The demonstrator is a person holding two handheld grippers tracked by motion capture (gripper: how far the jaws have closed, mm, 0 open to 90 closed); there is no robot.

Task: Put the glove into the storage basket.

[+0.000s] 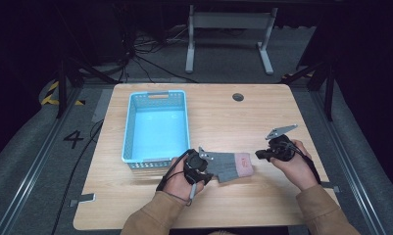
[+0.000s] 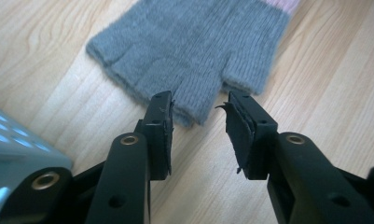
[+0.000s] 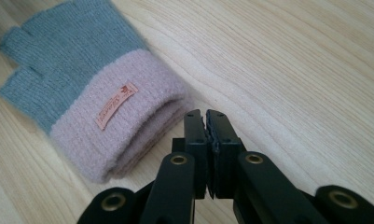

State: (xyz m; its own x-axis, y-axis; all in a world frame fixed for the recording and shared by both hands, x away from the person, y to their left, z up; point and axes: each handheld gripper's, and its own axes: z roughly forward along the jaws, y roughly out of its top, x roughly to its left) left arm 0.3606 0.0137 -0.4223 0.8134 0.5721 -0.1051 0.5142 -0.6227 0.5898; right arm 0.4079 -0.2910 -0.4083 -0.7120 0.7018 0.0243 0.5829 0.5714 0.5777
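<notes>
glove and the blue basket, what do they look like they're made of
Glove: soft knitted yarn, likely wool or acrylic; ribbed stitches, fuzzy matte nap, pink cuff with a small sewn label. Blue basket: looks like moulded plastic; smooth, faintly shiny, with perforated walls.

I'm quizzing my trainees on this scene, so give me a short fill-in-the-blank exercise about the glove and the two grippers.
1. The grey glove has a cuff coloured ____.
2. The right gripper has its jaws ____, beside the cuff.
3. The left gripper has its jaws ____, at the glove's finger end.
4. The basket left of the glove is coloured ____.

Missing words: pink; shut; open; blue
</notes>
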